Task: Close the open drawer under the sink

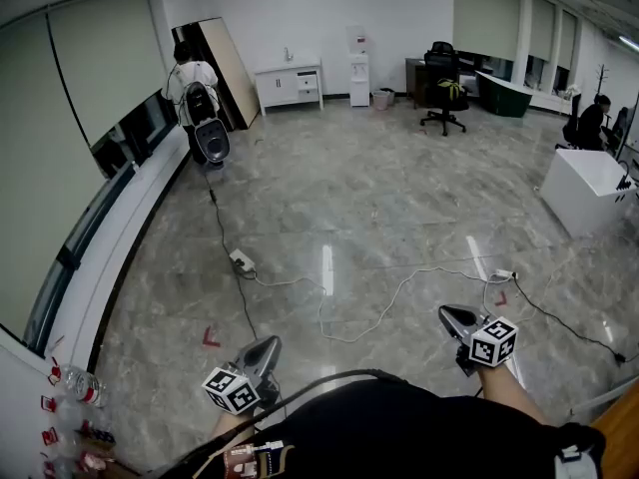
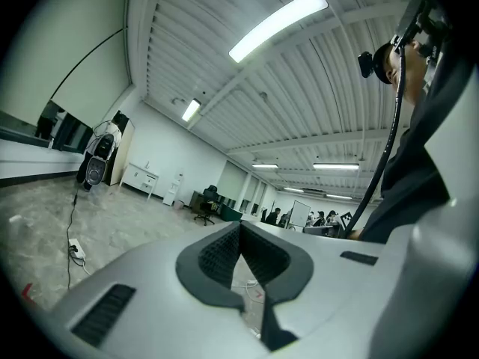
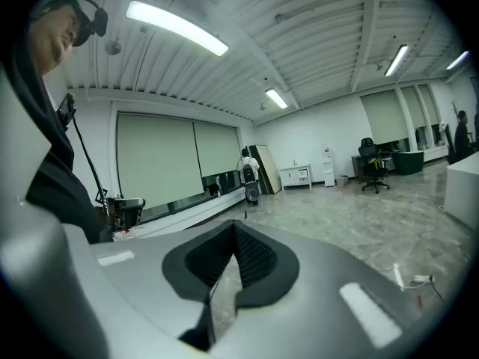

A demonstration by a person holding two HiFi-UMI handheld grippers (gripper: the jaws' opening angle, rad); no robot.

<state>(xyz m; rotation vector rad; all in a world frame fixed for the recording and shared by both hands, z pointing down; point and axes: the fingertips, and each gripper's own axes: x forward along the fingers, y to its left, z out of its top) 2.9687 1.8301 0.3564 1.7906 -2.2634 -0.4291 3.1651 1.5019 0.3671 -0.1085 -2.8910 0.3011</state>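
No sink and no drawer shows in any view. In the head view both grippers are held low, close to the person's dark-clothed body, pointing out over a marbled floor [image 1: 379, 198]. My left gripper [image 1: 268, 345] has its jaws pressed together with nothing between them; the left gripper view shows its dark pads [image 2: 217, 253] meeting at the tip. My right gripper [image 1: 446, 313] is likewise shut and empty, and its pads [image 3: 258, 260] join at a point in the right gripper view.
White and black cables [image 1: 384, 307] and a power strip [image 1: 241, 260] lie on the floor ahead. A person with a backpack [image 1: 195, 88] stands far left by a white cabinet [image 1: 290, 83]. An office chair [image 1: 446, 93] and a white block [image 1: 589, 188] stand to the right.
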